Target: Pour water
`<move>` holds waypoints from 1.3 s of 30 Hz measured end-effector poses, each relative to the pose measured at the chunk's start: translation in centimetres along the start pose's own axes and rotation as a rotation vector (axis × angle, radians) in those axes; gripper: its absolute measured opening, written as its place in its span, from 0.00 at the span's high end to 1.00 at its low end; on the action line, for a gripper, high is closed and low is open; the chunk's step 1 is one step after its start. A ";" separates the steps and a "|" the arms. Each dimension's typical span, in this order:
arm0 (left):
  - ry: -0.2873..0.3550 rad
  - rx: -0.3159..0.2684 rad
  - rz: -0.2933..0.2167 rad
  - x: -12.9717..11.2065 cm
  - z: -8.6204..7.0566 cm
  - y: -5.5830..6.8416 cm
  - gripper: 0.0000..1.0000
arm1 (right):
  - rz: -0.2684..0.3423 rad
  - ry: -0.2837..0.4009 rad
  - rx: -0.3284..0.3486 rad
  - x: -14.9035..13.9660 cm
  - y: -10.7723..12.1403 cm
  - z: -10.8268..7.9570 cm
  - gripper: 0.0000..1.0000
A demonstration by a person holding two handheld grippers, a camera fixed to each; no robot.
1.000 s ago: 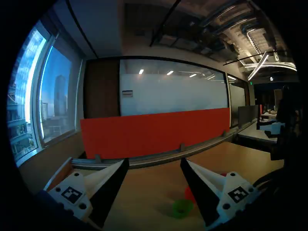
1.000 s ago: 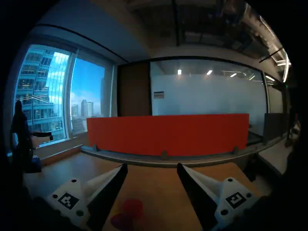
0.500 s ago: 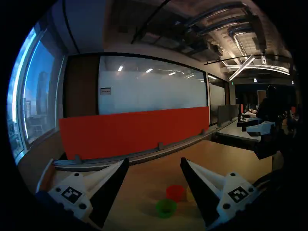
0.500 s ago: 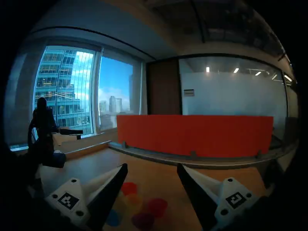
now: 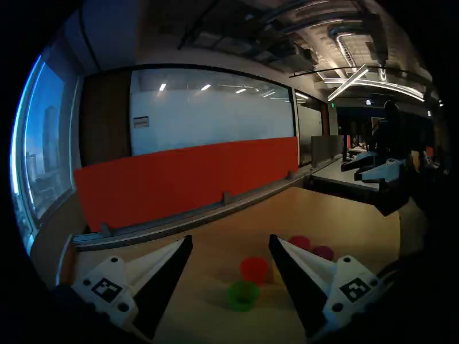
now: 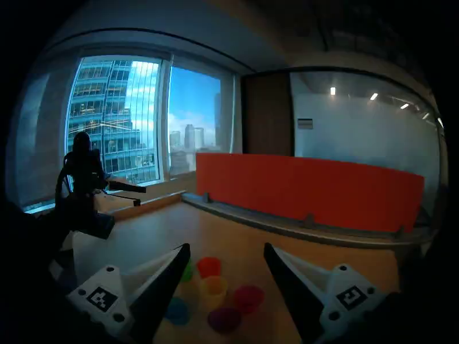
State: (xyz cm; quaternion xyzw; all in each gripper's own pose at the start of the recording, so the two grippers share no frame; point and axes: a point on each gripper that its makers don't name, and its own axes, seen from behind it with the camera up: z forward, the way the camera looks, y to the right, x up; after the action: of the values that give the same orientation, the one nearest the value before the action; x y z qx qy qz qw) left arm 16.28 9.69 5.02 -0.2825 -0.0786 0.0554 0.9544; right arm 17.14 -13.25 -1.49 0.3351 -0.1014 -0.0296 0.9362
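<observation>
Cups [image 6: 213, 285] small, multicoloured, clustered on table [image 6: 143, 235]; left tongs [image 5: 229, 237], right tongs [image 6: 226, 246] wide, empty.

An orange partition [image 5: 189, 178] is seen across the middle of the left gripper view, set on a grey rail [image 5: 229, 209] at the far edge of the wooden surface [image 5: 327, 212]. Behind it a frosted glass wall [image 5: 218, 114] is shown, with a small sign [image 5: 140, 121] near its left edge and a brown panel [image 5: 103, 126] beside it. Pipes [image 5: 344, 40] and a lit strip light [image 5: 350, 86] are seen at the upper right. In the right gripper view, a tall window [image 6: 163, 114] is found at the upper left; glass towers [image 6: 103, 114] and blue sky [image 6: 192, 92] are seen through it.
</observation>
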 end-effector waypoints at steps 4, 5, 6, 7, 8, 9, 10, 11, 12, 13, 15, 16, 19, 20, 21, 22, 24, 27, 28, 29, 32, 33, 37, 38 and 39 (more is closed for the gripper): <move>-0.023 -0.021 0.000 -0.7 0.4 0.1 0.01 | -0.018 -0.027 0.031 -0.5 -0.7 0.1 0.01; -0.029 -0.025 -0.001 -0.8 0.4 0.2 0.01 | -0.023 -0.034 0.039 -0.6 -0.9 0.1 0.01; -0.035 -0.028 0.000 -1.0 0.6 0.2 0.01 | -0.027 -0.040 0.046 -0.8 -1.1 0.2 0.01; -0.039 -0.031 0.000 -1.2 0.6 0.2 0.01 | -0.031 -0.045 0.053 -1.0 -1.3 0.2 0.01; -0.044 -0.034 0.001 -1.3 0.7 0.2 0.01 | -0.036 -0.050 0.060 -1.1 -1.5 0.3 0.01; -0.050 -0.037 0.002 -1.5 0.8 0.2 0.01 | -0.040 -0.057 0.071 -1.3 -1.8 0.3 0.01; -0.055 -0.040 0.003 -1.7 0.9 0.3 0.01 | -0.043 -0.063 0.081 -1.5 -2.0 0.3 0.01; -0.059 -0.043 0.003 -1.9 0.9 0.3 0.01 | -0.046 -0.068 0.090 -1.7 -2.2 0.4 0.01; -0.066 -0.048 0.006 -2.3 1.0 0.4 0.01 | -0.047 -0.077 0.100 -2.0 -2.4 0.4 0.01; -0.072 -0.052 0.008 -2.5 1.1 0.5 0.01 | -0.047 -0.084 0.110 -2.2 -2.6 0.5 0.01; -0.085 -0.059 0.014 -3.2 1.2 0.7 0.01 | -0.047 -0.100 0.129 -2.7 -3.0 0.6 0.01; -0.092 -0.061 0.018 -3.5 1.3 0.7 0.01 | -0.047 -0.107 0.139 -2.9 -3.2 0.7 0.01; -0.112 -0.068 0.026 -4.3 1.5 0.9 0.01 | -0.052 -0.129 0.162 -3.4 -3.7 0.8 0.01; -0.117 -0.069 0.028 -4.6 1.5 0.9 0.01 | -0.055 -0.135 0.168 -3.6 -3.8 0.8 0.01; -0.122 -0.072 0.025 -4.9 1.5 0.9 0.01 | -0.060 -0.142 0.173 -3.8 -3.9 0.8 0.01; -0.125 -0.074 0.023 -5.2 1.6 1.0 0.01 | -0.066 -0.148 0.177 -4.0 -4.0 0.9 0.01; -0.135 -0.081 0.017 -5.7 1.7 1.1 0.01 | -0.075 -0.160 0.188 -4.4 -4.3 0.9 0.01; -0.153 -0.091 0.013 -6.6 1.8 1.2 0.01 | -0.084 -0.179 0.207 -5.0 -4.8 1.0 0.01; -0.157 -0.093 0.013 -6.8 1.8 1.3 0.01 | -0.087 -0.185 0.214 -5.2 -5.0 1.0 0.00; -0.162 -0.095 0.014 -7.0 1.9 1.3 0.01 | -0.089 -0.192 0.220 -5.4 -5.1 1.0 0.00; -0.175 -0.106 0.017 -7.7 1.9 1.6 0.01 | -0.098 -0.211 0.234 -6.2 -5.5 1.1 0.01; -0.179 -0.111 0.018 -7.9 1.9 1.8 0.01 | -0.100 -0.219 0.239 -6.6 -5.6 1.1 0.01; -0.198 -0.127 0.019 -9.1 2.1 2.3 0.01 | -0.100 -0.247 0.252 -8.0 -6.1 1.3 0.00; -0.204 -0.130 0.019 -9.4 2.1 2.5 0.01 | -0.099 -0.253 0.254 -8.3 -6.2 1.3 0.00; -0.211 -0.132 0.020 -9.8 2.2 2.5 0.01 | -0.094 -0.261 0.258 -8.8 -6.3 1.4 0.00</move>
State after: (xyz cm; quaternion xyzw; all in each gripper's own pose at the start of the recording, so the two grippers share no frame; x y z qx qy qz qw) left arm 6.12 11.49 4.29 -0.3379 -0.1790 0.0889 0.9197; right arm 8.35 -17.90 -5.96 0.4500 -0.2091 -0.1035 0.8620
